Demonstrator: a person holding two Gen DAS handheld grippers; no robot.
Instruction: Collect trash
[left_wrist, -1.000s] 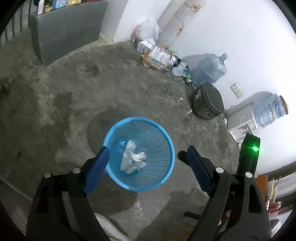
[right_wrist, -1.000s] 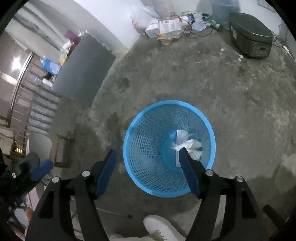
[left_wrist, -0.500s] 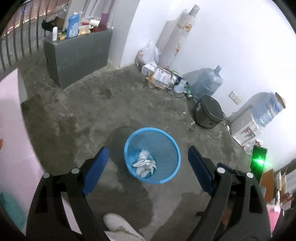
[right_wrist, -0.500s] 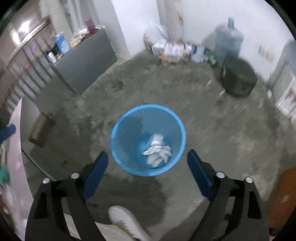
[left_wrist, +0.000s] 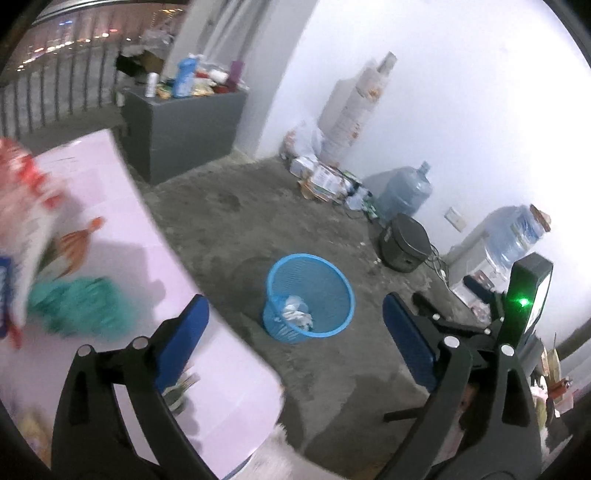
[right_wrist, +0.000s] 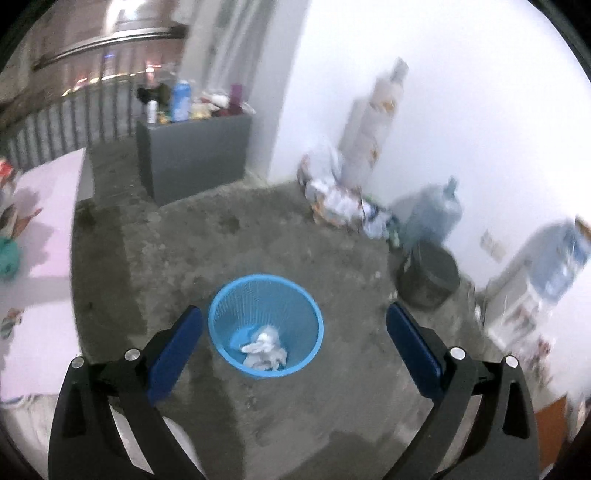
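A blue mesh wastebasket (left_wrist: 309, 295) (right_wrist: 265, 325) stands on the concrete floor with crumpled white paper (left_wrist: 295, 315) (right_wrist: 264, 349) at its bottom. My left gripper (left_wrist: 295, 332) hovers high above it, its jaws still opening with nothing between them. My right gripper (right_wrist: 293, 345) is also well above the basket, jaws opening wide and empty. At the left, a pink table (left_wrist: 110, 229) (right_wrist: 40, 229) carries a crumpled teal piece (left_wrist: 79, 312), an orange scrap (left_wrist: 75, 249) and a red-and-white packet (left_wrist: 26, 206), all blurred.
A grey counter (left_wrist: 184, 129) with bottles stands at the back by a railing. Against the white wall lie a heap of papers and bags (left_wrist: 321, 177), water jugs (left_wrist: 404, 194), a black cooker (left_wrist: 406, 242) and a dispenser (left_wrist: 513, 236). A white shoe (left_wrist: 280, 454) shows below.
Both grippers have risen and pulled back from the basket, which now looks much smaller. Their jaws have spread wider. The pink table with its litter has come into view at the left.
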